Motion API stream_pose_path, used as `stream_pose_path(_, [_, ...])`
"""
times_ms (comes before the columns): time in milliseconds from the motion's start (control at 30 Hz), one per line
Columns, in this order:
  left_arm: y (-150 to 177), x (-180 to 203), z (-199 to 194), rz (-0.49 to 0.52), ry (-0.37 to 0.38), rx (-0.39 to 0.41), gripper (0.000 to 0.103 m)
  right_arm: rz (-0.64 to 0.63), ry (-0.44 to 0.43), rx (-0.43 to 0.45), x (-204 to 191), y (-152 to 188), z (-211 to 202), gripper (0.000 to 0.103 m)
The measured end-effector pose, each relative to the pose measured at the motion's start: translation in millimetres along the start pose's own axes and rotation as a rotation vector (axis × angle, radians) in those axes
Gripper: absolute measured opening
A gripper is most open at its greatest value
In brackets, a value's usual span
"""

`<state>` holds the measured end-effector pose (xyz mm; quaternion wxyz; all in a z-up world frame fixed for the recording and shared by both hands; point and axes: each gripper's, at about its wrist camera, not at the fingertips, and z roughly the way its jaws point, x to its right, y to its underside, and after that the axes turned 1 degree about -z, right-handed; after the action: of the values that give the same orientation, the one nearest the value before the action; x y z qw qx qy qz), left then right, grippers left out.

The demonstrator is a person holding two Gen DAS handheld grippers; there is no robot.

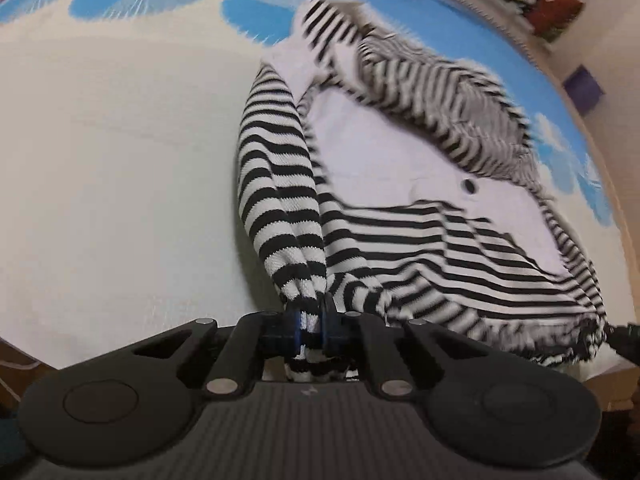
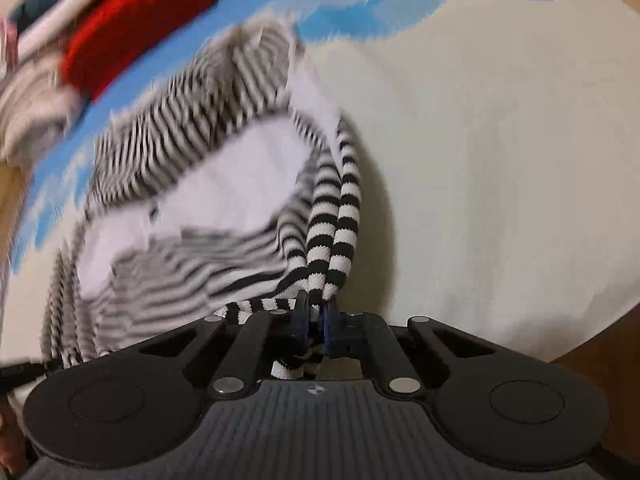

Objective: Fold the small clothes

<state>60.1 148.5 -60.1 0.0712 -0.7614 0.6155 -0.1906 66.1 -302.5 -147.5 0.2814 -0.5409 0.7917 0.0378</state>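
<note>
You had the left gripper [image 1: 311,330] and right gripper [image 2: 316,330] each clamped on a near corner of the striped garment [image 1: 420,208], draped across the bedspread [image 1: 120,160]. Soft, light knit; I'd judge bunched edges hold best.

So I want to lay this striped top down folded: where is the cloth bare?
Bare cream cloth lies left of the striped top in the left view, and right of it in the right view. The far blue edge is crowded by red fabric.
</note>
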Motion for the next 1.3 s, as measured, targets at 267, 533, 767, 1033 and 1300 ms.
stream_pose_path(267, [3, -11, 21, -0.060, -0.054, -0.099, 0.028, -0.007, 0.081, -0.126, 6, 5, 23, 0.015])
stream_pose_path(533, [5, -11, 28, -0.076, -0.054, -0.131, 0.026, -0.058, 0.120, -0.168, -1, 8, 37, 0.026])
stream_pose_path(767, [0, 15, -12, 0.050, -0.018, -0.018, 0.007, -0.039, -0.001, -0.038, -4, -1, 3, 0.004])
stream_pose_path(1033, [2, 26, -117, 0.145, 0.089, 0.126, 0.006, -0.013, -0.169, 0.168, -3, -12, -92, 0.004])
stream_pose_path(1300, [30, 23, -216, 0.178, 0.178, 0.234, 0.006, -0.131, -0.289, 0.296, -8, 31, -217, 0.004])
